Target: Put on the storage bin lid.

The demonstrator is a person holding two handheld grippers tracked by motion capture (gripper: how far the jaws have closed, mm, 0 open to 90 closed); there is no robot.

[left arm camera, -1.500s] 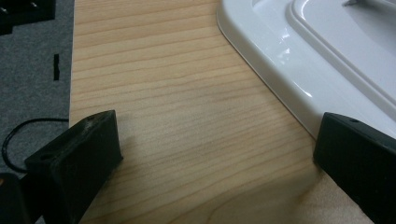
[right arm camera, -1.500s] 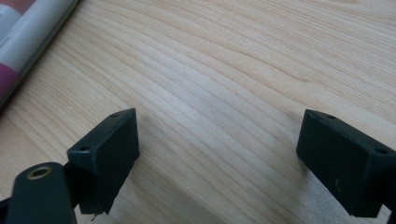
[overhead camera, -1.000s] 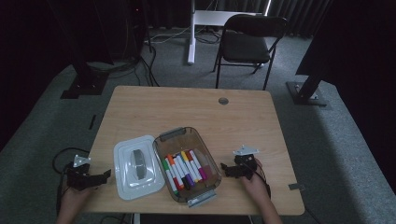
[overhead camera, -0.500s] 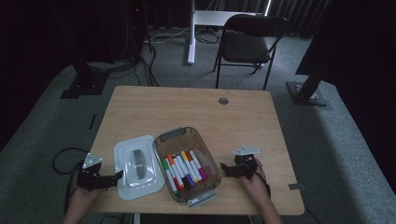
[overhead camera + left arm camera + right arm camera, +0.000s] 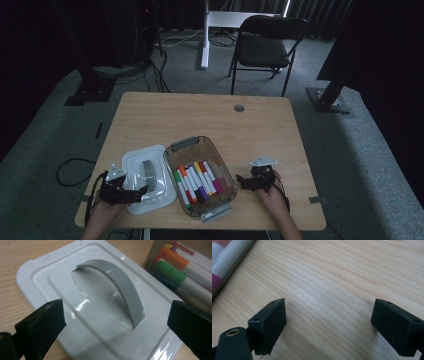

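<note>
A pale wooden table stands on grey carpet; past its far edge are a black chair and dark curtains. At the near left, the left gripper reaches over the near edge of a white lid with its jaws spread wide, the lid's grey handle between them, untouched. Just right of the lid lies a clear box of markers. The right gripper, jaws wide apart, rests low over bare wood near the box's right side. Both forearms enter from the near edge.
</note>
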